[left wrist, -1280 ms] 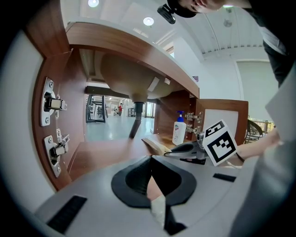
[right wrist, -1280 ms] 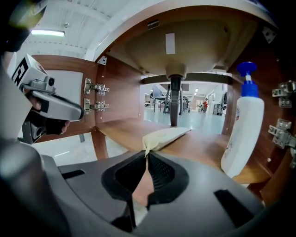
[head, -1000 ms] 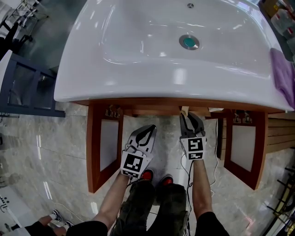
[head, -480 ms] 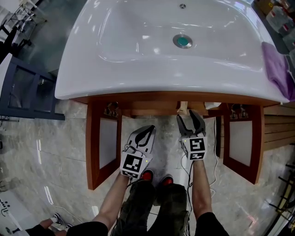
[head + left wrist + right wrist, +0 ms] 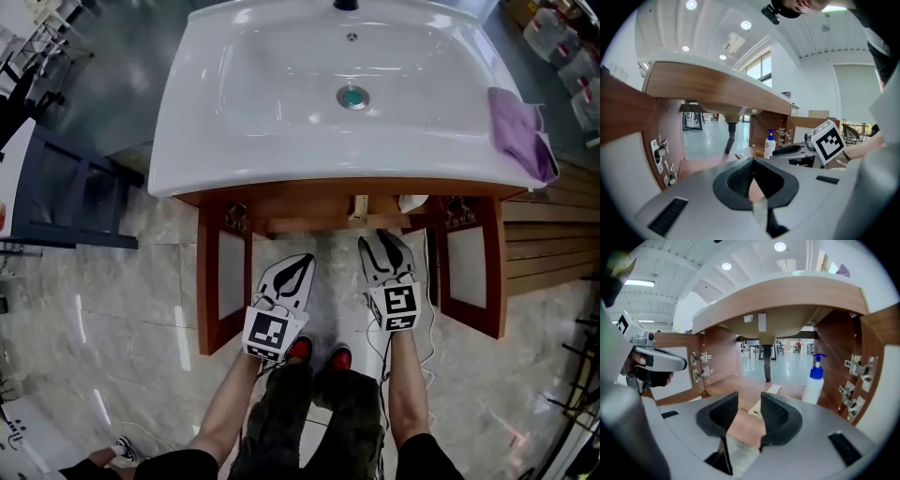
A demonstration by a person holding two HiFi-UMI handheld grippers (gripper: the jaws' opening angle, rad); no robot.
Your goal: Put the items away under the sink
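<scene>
Your left gripper [image 5: 751,162]: jaws pressed together, empty. Your right gripper [image 5: 749,402]: jaws apart, just now narrowing, nothing between. The bottle [image 5: 813,380] stands in the cabinet [image 5: 834,336] near its right wall; a careless reach there could topple it.

The right tongs [image 5: 385,242] opened wide, then narrowed slightly, nothing between them, and the sink [image 5: 281,94] looks farther off.
</scene>
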